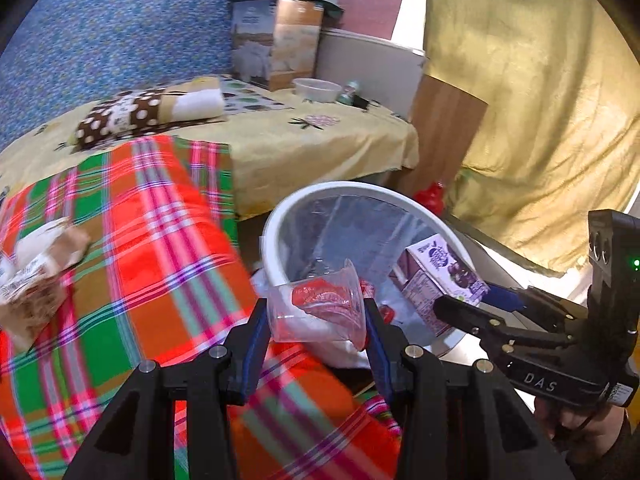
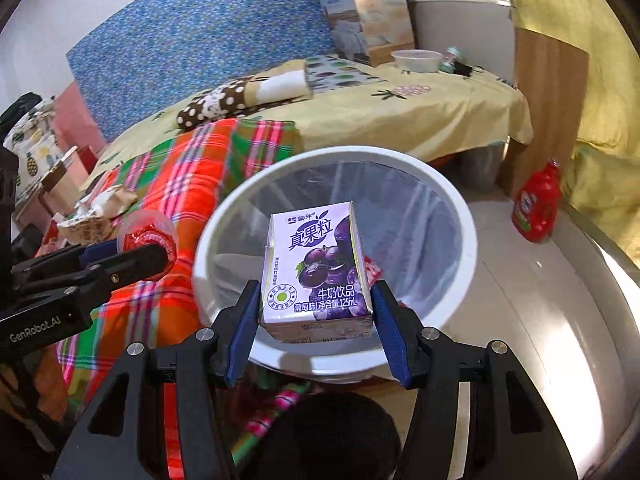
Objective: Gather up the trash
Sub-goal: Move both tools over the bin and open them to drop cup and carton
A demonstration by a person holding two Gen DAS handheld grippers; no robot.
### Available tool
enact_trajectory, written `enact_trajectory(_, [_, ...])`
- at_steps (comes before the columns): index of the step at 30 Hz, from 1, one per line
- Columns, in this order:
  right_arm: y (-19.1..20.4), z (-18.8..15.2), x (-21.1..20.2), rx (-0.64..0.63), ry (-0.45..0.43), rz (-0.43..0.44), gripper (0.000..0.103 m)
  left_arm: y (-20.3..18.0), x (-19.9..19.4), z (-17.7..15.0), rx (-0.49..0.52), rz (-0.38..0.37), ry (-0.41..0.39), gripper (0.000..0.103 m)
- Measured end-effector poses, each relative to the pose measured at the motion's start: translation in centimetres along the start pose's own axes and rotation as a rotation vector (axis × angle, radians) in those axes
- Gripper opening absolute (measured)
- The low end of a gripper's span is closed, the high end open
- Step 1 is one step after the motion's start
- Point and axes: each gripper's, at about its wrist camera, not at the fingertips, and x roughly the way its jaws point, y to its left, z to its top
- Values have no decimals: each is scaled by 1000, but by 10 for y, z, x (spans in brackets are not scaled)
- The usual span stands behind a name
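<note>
1. my left hand-held gripper (image 1: 316,320) pinches a clear, thin plastic cup (image 1: 320,308) tipped on its side, with a crinkled red foil lid or wrapper showing inside it; i cannot make out what the red piece is exactly.
2. the cup's near rim hides part of my right blue pad, and the far end of the cup overlaps the bin's edge, so i cannot tell whether it touches it.
3. my right hand-held gripper (image 2: 316,312) clamps a small purple milk carton (image 2: 316,272), a glossy box with printed plums, held upright over the near rim of the trash bin (image 2: 468,240).
4. the bin is round, with a smooth white rim and a filmy translucent liner; its bottom is hard to read through the liner's shine, though a bit of red shows behind the carton.
5. the bin's base is cut off behind my fingers and the carton.
6. beside the bin lies a plaid blanket (image 1: 132,240), woven in red, green and orange, blurred in the left view.
7. a crumpled paper wrapper (image 1: 36,272) sits on that blanket, smeared and partly cut off at the frame edge.
8. a red plastic bottle (image 2: 536,204) stands on the pale tiled floor, just beyond the bin.
</note>
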Motion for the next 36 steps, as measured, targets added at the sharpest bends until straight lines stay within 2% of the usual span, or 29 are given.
enact_trajectory(10, [-13, -1, 3, -1, 27, -41, 58, -19, 36, 4, 51, -62, 69, 45])
enact_trajectory(15, [-19, -2, 2, 14, 18, -46, 58, -26, 39, 6, 80, -46, 61, 46])
enact_trajectory(18, [-19, 0, -1, 17, 3, -45, 59, -25, 39, 6, 77, -47, 52, 57])
enact_trajectory(19, [-19, 0, -1, 18, 1, -47, 59, -24, 38, 7, 74, -49, 51, 57])
enact_trajectory(25, [-15, 0, -4, 14, -8, -39, 59, -20, 32, 7, 62, -48, 39, 57])
enact_trajectory(36, [0, 1, -19, -20, -60, -9, 58, -11, 5, -2, 27, 2, 1, 57])
